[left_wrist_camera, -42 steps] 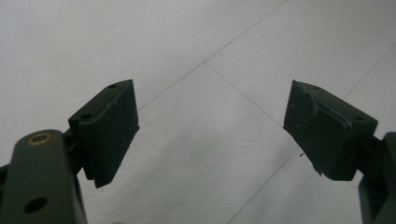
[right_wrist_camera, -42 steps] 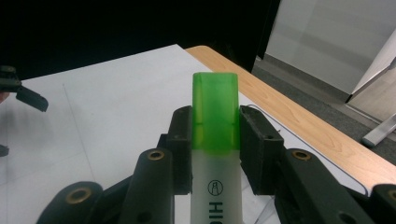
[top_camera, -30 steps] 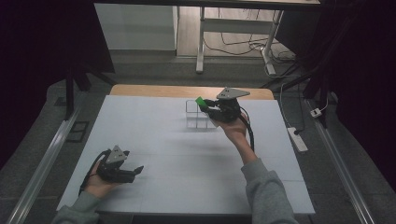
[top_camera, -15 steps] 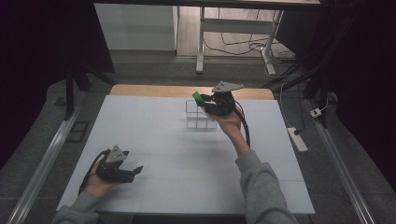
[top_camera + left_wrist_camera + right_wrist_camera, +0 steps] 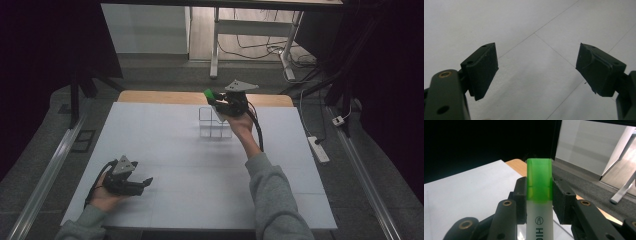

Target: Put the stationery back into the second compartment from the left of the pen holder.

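A highlighter point(image 5: 208, 93) with a green cap and a white barrel is clamped between the pads of my right gripper point(image 5: 216, 100), which is shut on it. It hangs in the air over the far side of a clear compartment box point(image 5: 212, 126) on the white table point(image 5: 200, 170). In the right gripper view the highlighter point(image 5: 539, 177) stands upright between the jaws of my right gripper point(image 5: 539, 198), cap pointing away. My left gripper point(image 5: 145, 184) rests low at the near left, open, with bare table between its pads point(image 5: 482, 70) in the left gripper view point(image 5: 537, 70).
The wooden far edge of the table point(image 5: 165, 96) lies just behind the clear box. A power strip point(image 5: 318, 149) and a metal rail point(image 5: 365, 190) lie on the floor to the right, another rail point(image 5: 47, 170) to the left. Desk legs point(image 5: 215, 45) stand beyond.
My right gripper has carried the highlighter a little farther away, toward the table's far edge. The left gripper has stayed where it was.
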`<state>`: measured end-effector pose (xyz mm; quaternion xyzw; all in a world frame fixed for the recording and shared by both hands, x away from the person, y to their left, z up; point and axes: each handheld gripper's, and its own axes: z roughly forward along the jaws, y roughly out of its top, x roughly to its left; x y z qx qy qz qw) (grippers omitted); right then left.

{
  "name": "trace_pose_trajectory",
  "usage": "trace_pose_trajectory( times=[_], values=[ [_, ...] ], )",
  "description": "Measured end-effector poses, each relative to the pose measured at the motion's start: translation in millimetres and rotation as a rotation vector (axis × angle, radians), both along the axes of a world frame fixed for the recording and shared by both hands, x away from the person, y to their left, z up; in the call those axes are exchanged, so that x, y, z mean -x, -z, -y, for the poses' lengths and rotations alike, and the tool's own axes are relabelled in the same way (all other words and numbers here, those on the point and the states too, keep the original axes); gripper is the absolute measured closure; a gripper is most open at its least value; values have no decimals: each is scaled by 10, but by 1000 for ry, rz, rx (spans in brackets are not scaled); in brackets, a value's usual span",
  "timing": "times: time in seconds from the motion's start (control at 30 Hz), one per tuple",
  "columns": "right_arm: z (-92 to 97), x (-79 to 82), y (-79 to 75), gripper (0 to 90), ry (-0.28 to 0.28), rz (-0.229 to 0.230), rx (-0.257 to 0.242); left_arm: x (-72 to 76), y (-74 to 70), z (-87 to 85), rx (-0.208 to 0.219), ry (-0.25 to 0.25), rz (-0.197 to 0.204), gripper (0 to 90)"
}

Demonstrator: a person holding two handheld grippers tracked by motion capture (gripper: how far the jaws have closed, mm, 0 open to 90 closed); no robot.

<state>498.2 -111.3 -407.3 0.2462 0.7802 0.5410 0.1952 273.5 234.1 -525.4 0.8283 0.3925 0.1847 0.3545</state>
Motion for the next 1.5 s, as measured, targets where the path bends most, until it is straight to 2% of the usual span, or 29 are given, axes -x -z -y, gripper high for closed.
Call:
trace_pose_trajectory(
  times=[0.23, 0.43, 0.53, 0.77, 0.87, 1.03, 1.2, 1.5],
  values=[
    [-15, -142, 54, 660, 17, 8, -22, -4, 8, 11, -7, 2, -4, 177],
    [-36, -198, 80, 660, 20, 14, -43, -4, 10, 12, -11, 1, -4, 176],
    [-50, -226, 109, 660, 27, 17, -44, -8, 13, 6, -15, 2, -7, 177],
    [-52, -273, 203, 644, 30, -10, -28, -17, 26, 3, -20, 5, -12, 177],
    [-53, -273, 209, 552, 41, -15, -15, -17, 28, 5, -21, 5, -12, 176],
    [-27, -242, 210, 469, 48, -39, 20, -16, 31, 13, -24, 6, -12, 176],
    [15, -194, 191, 453, 35, -70, 31, -12, 28, 16, -27, 8, -11, 176],
    [99, -77, 166, 442, 15, -87, 52, -1, 22, 23, -31, 9, -7, 176]
  ],
)
